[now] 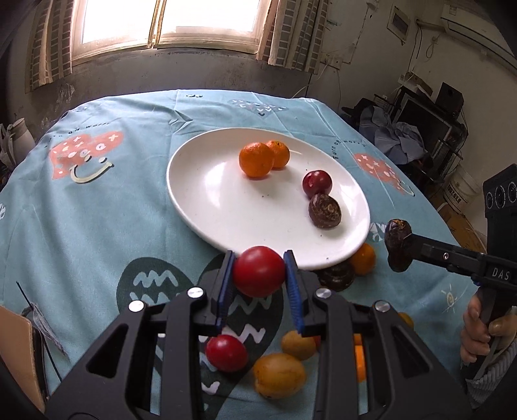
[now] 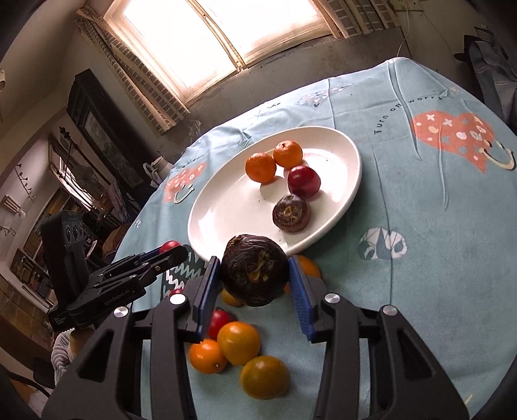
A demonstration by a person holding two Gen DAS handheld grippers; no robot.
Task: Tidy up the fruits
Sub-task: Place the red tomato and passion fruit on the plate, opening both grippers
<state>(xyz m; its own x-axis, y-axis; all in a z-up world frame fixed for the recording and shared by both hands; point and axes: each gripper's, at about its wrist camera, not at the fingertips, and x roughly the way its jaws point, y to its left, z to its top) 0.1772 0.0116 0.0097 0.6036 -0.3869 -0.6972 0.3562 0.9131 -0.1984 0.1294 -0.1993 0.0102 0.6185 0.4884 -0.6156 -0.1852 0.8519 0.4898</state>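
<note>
A white plate on the blue tablecloth holds two oranges, a dark red plum and a brown wrinkled fruit. My left gripper is shut on a red plum, held above the plate's near rim. My right gripper is shut on a dark brown fruit, held near the plate's rim; it also shows in the left wrist view. Loose fruits lie on the cloth below: a red plum, yellow fruits and oranges.
A brown fruit and an orange lie against the plate's near edge. The table edge drops off at the right toward cluttered shelves. A cardboard box stands at the left. A window is behind.
</note>
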